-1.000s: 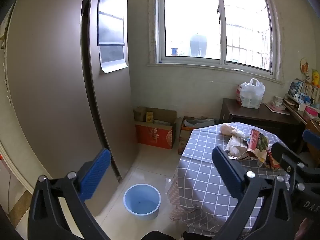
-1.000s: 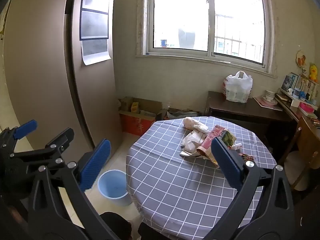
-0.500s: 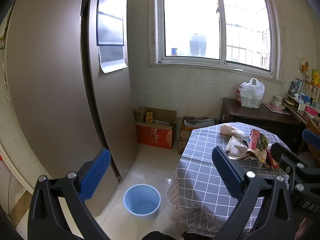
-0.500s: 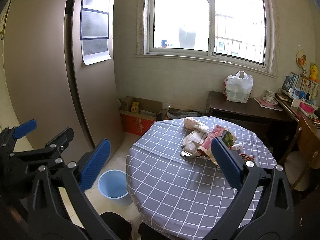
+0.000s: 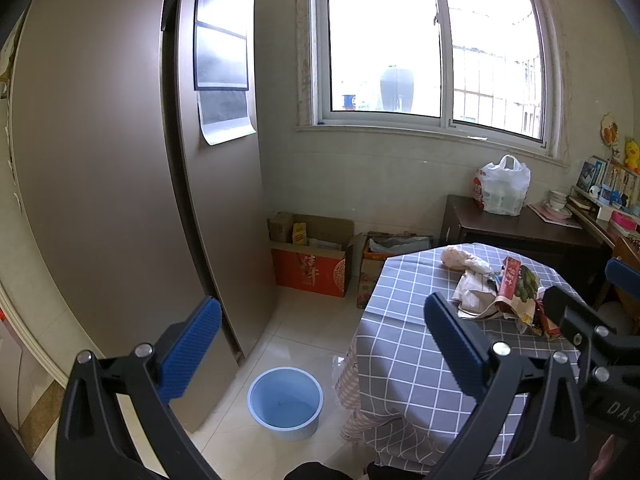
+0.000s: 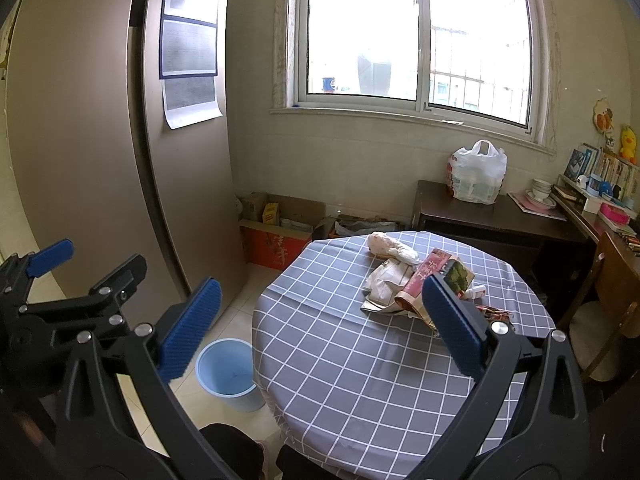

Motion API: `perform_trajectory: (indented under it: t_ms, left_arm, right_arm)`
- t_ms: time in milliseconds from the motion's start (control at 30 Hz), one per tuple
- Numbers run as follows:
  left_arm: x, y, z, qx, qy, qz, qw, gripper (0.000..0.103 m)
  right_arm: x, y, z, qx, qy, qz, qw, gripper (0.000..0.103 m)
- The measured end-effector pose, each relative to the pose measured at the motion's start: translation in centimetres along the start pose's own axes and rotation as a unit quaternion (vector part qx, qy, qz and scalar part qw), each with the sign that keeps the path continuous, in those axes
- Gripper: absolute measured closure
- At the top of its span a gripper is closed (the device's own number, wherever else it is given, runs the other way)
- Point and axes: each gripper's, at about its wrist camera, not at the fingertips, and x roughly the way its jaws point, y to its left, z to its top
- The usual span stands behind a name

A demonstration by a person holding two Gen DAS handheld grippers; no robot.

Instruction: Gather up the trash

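A heap of trash (image 6: pixel 412 280) lies on the far half of a round table with a grey checked cloth (image 6: pixel 360 360): crumpled white paper, a red printed wrapper, a pale bag. The same trash heap (image 5: pixel 496 288) shows in the left wrist view. A light blue bin (image 5: pixel 285 402) stands on the floor left of the table, also seen as the blue bin (image 6: pixel 226 374). My left gripper (image 5: pixel 320 352) is open and empty, above the floor beside the table. My right gripper (image 6: pixel 316 324) is open and empty, short of the trash, over the table's near part.
A tall brown cabinet (image 5: pixel 120 160) fills the left. Cardboard boxes (image 5: pixel 312 256) sit on the floor under the window. A dark sideboard (image 6: pixel 492 220) carries a white plastic bag (image 6: pixel 478 178) and bowls. A wooden chair (image 6: pixel 608 300) stands right of the table.
Both views have drifted very slightly; the table and trash sit a touch farther right in the left wrist view. Both grippers stay open and empty.
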Motion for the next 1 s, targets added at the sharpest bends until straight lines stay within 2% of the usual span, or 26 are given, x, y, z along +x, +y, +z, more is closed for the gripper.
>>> perform_trajectory:
  t_ms: [1000]
  left_arm:
    - [0.15, -0.32, -0.18, 0.002, 0.0, 0.002, 1.0, 0.004]
  right_arm:
    - [0.35, -0.33, -0.08, 0.003, 0.0, 0.0, 1.0, 0.005]
